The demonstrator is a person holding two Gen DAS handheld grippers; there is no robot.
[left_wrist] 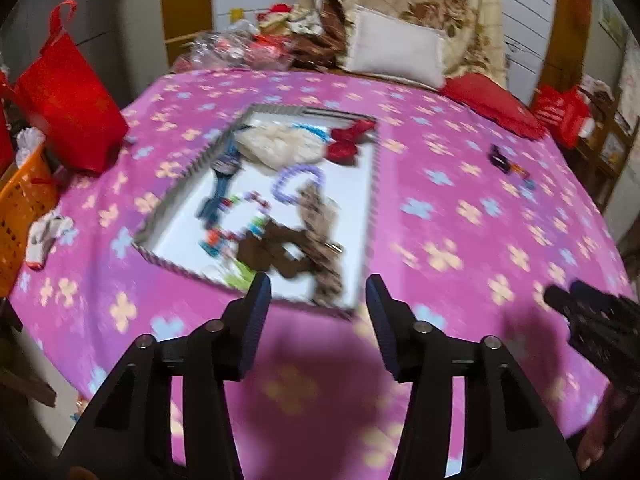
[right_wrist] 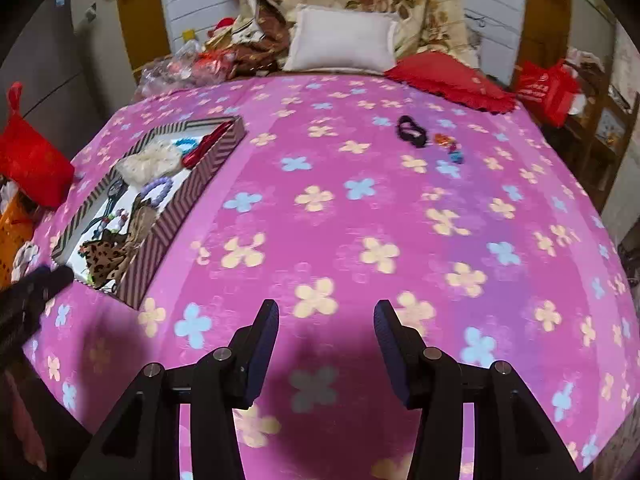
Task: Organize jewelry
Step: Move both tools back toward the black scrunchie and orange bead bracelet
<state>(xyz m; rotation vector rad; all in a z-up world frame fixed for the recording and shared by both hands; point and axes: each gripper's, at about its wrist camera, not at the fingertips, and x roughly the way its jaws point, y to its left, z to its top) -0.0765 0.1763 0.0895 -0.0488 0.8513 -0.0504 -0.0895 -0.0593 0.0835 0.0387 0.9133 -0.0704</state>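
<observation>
Both tools are seen with their jaws standing apart and nothing between them. The left gripper (left_wrist: 318,292) is held low over the pink flowered bedspread (right_wrist: 360,216), just short of the near edge of the striped tray (left_wrist: 192,168). The right gripper (right_wrist: 326,320) is held over bare cloth, to the right of the tray.

Most of the jewelry is already gathered in the tray: a blue watch (left_wrist: 222,176), a lilac bead bracelet (left_wrist: 298,182), a red bow (left_wrist: 348,142), a cream scrunchie (left_wrist: 276,144) and a leopard-print piece (right_wrist: 106,256) are made out there, though the left view is blurred and the smaller items cannot be told apart.

2 things are left outside: a black hair tie (right_wrist: 412,130) and, just beside it, a small cluster of coloured clips (right_wrist: 450,148). They lie well ahead of the right gripper and a little to its right, far from the tray. The pair is strung out roughly from upper left to lower right in the right view. The right hand is judged the nearer; the left is separated from them by the tray's far side.

No obstacle is seen on the open cloth between. A red cushion (right_wrist: 448,80) and a white pillow (right_wrist: 340,40) lie beyond, and a red bag (left_wrist: 68,100) stands left of the bed.
</observation>
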